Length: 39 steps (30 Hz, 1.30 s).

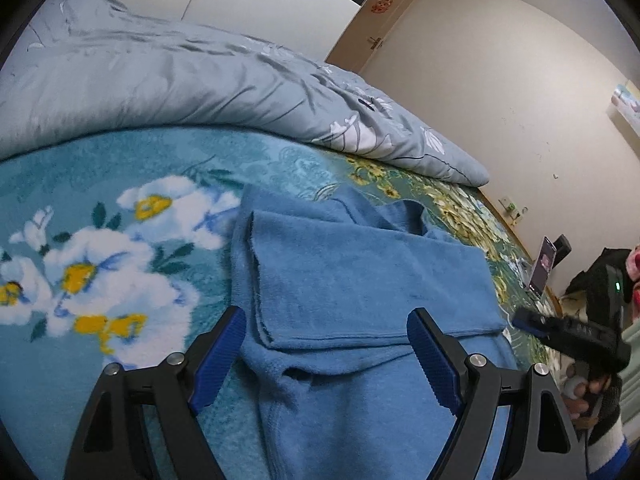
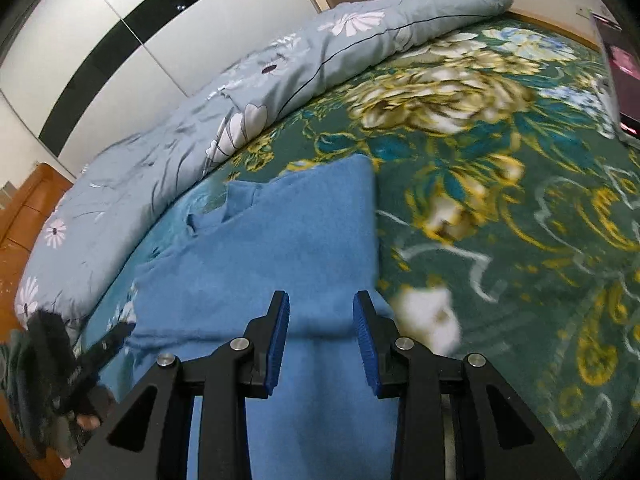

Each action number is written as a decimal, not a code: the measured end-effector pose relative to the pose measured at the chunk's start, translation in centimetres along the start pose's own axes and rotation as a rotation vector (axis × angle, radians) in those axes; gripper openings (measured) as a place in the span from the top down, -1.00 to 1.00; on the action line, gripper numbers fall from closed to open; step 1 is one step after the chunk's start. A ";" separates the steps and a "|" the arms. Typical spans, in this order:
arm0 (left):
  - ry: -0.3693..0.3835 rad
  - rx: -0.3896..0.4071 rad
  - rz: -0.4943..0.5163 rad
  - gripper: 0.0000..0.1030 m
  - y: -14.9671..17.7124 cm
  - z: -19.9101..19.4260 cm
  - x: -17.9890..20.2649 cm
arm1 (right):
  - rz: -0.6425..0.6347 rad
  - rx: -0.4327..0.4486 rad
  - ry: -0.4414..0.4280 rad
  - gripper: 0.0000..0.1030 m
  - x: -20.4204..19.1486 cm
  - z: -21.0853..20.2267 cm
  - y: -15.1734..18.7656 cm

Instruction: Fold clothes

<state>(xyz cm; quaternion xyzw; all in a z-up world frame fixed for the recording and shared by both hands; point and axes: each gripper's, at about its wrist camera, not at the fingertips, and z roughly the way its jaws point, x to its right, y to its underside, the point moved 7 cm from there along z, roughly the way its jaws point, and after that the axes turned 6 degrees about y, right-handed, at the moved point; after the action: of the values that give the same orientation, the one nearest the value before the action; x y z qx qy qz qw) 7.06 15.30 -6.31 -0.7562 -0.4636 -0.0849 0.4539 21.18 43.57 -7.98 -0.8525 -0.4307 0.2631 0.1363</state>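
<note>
1. The blue garment [image 1: 360, 280] lies partly folded on the flowered blanket [image 1: 100, 248], near the grey quilt [image 1: 180, 80]
2. The left gripper [image 1: 326, 334] is spread wide above it, holding nothing
3. The right gripper [image 2: 321, 316] has a clear gap between its fingers, over the garment's right part, empty

Two wrist fisheye views, low and close over a bed.
Each looks forward between its own fingers; both share the blue garment [image 1: 360, 280] at 12 o'clock.
</note>
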 end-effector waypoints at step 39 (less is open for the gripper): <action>0.195 -0.199 -0.395 -0.12 20.6 -15.1 4.0 | -0.001 -0.082 -0.403 0.31 3.6 -9.6 17.8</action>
<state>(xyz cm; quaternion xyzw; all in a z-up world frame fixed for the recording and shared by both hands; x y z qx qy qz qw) 29.75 2.97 -7.97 -0.6802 -0.5457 -0.2901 0.3943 40.13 35.91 -9.43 -0.7872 -0.4601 0.4105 0.0129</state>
